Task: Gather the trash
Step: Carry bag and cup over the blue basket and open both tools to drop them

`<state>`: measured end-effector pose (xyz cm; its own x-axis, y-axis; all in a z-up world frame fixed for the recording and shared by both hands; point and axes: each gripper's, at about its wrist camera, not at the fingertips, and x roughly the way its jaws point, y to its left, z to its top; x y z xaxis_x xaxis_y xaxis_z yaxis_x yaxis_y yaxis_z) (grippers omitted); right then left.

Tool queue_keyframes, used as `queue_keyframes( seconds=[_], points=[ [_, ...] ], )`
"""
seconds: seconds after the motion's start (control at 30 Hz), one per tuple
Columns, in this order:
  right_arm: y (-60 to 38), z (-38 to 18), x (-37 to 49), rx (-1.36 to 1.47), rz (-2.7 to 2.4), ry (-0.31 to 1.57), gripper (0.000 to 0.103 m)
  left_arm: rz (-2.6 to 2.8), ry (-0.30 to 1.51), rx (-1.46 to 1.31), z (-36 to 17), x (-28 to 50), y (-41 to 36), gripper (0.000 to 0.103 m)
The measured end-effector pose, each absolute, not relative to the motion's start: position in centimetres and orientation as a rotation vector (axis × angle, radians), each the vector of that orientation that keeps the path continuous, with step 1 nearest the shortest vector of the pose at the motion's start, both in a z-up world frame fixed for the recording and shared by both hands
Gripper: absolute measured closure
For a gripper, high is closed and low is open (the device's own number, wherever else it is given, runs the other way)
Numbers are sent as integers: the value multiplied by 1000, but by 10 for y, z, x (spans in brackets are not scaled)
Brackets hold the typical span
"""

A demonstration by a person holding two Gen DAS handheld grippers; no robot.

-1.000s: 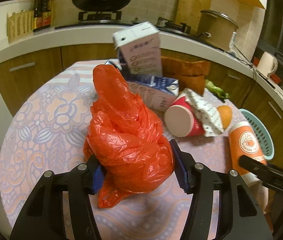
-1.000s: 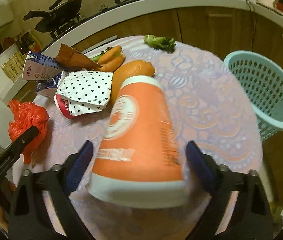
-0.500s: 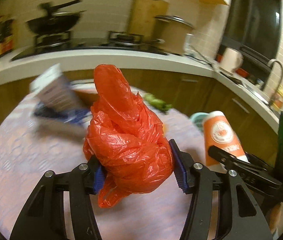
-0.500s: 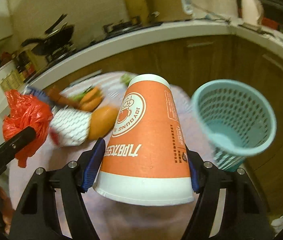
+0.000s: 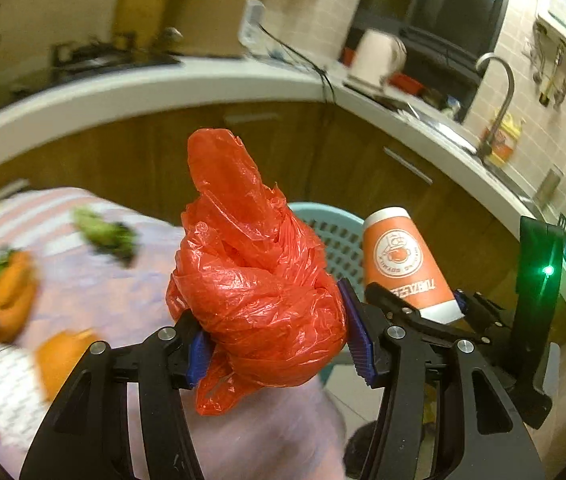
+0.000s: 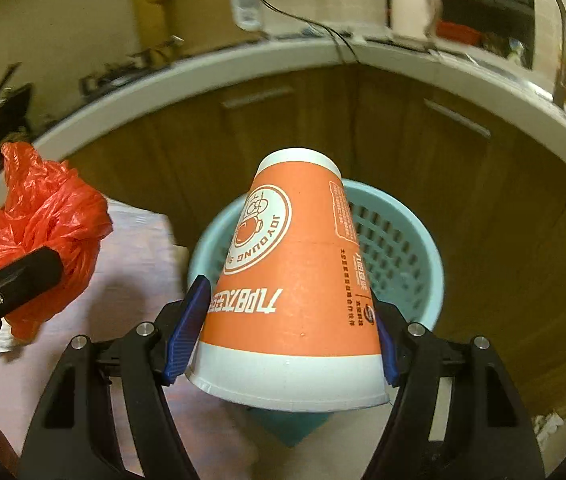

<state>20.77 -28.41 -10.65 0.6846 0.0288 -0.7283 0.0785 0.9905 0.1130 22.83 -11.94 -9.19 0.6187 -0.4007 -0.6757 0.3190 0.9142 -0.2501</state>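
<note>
Crinkled, the red plastic bag bulges beside a smooth conical paper cup.

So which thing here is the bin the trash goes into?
Look below the curved white counter with wooden cabinets. On the floor beside the table stands a pale blue basket, behind the orange cup. Its lattice walls set it apart.

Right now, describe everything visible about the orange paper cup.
The orange paper cup is a tall tapered cup with a white band at its wide rim, a white narrow base, a round white logo and printed text. It looks intact. The right gripper clamps it near the rim between blue pads, with its base pointing away, in front of the light blue basket.
</note>
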Motion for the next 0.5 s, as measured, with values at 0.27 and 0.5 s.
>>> queue_keyframes(
  seconds=[0.27,0.5],
  points=[
    [-320,-159,238,186,-64,963,34,-491,930,-110,-140,276,-160,45],
    [-325,-176,245,181,-66,1009,34,-477,946,-95,-152,285,-171,25]
  ],
)
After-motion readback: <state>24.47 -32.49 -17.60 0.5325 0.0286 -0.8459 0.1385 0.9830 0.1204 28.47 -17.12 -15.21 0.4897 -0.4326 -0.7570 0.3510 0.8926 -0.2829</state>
